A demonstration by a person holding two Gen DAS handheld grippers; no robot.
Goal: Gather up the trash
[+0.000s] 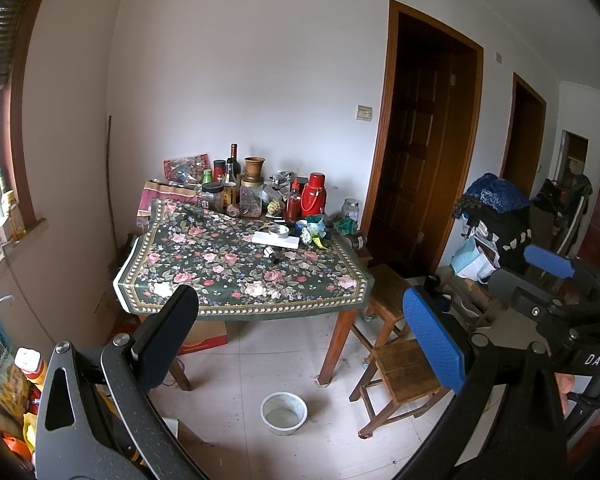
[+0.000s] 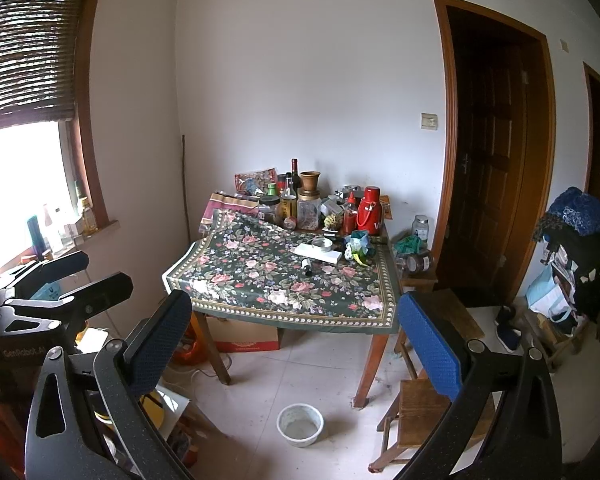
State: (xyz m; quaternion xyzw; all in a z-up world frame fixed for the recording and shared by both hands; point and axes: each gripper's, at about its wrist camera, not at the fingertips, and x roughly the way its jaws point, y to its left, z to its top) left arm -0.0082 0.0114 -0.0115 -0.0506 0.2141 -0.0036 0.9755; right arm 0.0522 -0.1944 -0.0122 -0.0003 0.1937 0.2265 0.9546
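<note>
Hovering well short of the table (image 2: 236, 312), both grippers stood with fingers spread apart and held nothing. The crumpled wrappers (image 2: 358, 246), the likeliest trash, lay near the table's far right corner, beside the white box (image 2: 320, 254). They sat ahead and slightly right of the right gripper (image 2: 296, 344), which looked nearer than the left gripper (image 1: 300, 332).

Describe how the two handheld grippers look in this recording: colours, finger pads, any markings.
Both are black, speckled-plastic scissor-style frames with silver pivot bolts and triangular cutouts. The left gripper and right gripper each carry flat, textured blue pads on the fingers. White lettering reads "DAS" on the right body and "GenRobot.AI" on the left. No sleeves are visible.
</note>
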